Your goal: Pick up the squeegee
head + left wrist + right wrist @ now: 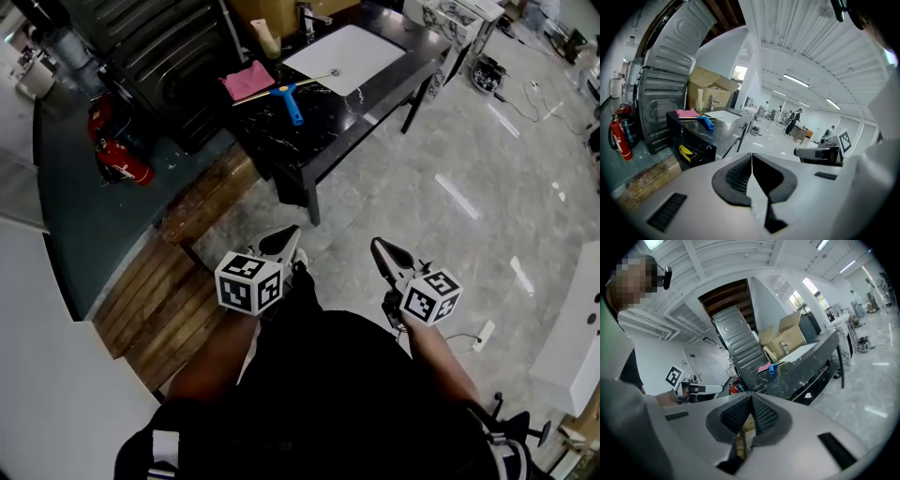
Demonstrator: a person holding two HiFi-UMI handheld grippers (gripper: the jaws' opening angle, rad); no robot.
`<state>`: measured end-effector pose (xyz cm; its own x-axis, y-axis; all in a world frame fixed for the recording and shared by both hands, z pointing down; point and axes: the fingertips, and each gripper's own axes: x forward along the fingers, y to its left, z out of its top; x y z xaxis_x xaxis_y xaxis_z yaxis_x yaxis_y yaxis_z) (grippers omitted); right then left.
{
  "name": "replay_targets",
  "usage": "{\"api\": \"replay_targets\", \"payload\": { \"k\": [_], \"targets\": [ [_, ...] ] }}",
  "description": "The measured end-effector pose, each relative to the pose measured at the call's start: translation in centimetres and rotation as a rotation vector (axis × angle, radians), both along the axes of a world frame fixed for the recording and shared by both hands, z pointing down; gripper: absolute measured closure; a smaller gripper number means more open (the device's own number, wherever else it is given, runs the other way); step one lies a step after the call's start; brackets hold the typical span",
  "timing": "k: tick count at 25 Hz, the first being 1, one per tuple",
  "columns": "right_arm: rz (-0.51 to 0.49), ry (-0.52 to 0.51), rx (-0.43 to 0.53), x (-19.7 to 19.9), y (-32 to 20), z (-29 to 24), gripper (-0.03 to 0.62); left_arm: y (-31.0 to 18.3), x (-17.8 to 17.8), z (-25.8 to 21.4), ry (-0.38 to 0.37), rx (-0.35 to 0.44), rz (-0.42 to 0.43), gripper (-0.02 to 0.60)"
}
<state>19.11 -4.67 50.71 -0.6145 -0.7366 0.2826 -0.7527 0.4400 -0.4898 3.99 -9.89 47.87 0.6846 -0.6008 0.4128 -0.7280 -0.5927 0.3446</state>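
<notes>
Blue marks the handle of the squeegee [292, 105], which lies flat on the black marble-topped table [272, 141], well ahead of both grippers and out of their reach. Its handle points back toward them and its long thin blade runs crosswise at the far end. Just beyond the blade, on the left gripper's side, lies a pink cloth [247, 80]. Farther along the tabletop, on the right gripper's side, is a white sink [361, 47].

The left gripper [281, 242] and the right gripper [386, 251] hang side by side over grey stone floor, short of the table, both aimed toward it. The left gripper view shows its jaws pressed together with nothing between them, and the squeegee [708, 123] sits far ahead and to their left, next to the pink cloth [686, 113]. The right gripper view likewise shows closed, empty jaws, with the squeegee [772, 370] far off above their tips.

A red fire extinguisher [127, 167] stands well to the left of the left gripper, and worn wooden planks [178, 281] run along the floor just beside that gripper.
</notes>
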Motion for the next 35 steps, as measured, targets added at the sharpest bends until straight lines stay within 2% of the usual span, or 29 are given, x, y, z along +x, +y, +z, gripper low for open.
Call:
{"api": "replay_targets", "payload": {
  "k": [11,16,21,30,35],
  "targets": [
    [-0.014,0.053,0.019,-2.8,-11.0,-3.2,0.585,-11.3,-1.6,-2.5,0.048,0.022,0.013,0.565],
    [0.012,0.096,-0.017,-3.8,-15.7,-2.7,0.585,-16.2,-3.6,-3.8,0.073,0.05,0.015,0.565],
    [0.012,0.118,-0.003,-5.9,-20.4,-3.3,0.585,-20.4,-5.7,-3.2,0.071,0.049,0.022,0.565],
    [0.019,0.162,0.001,-8.5,-26.6,-3.0,0.585,-26.1,-8.1,-2.3,0.072,0.056,0.046,0.565],
    [-0.018,0.237,-0.014,-10.0,-29.2,-2.3,0.585,-27.3,-9.3,-1.4,0.069,0.032,0.038,0.565]
  ]
}}
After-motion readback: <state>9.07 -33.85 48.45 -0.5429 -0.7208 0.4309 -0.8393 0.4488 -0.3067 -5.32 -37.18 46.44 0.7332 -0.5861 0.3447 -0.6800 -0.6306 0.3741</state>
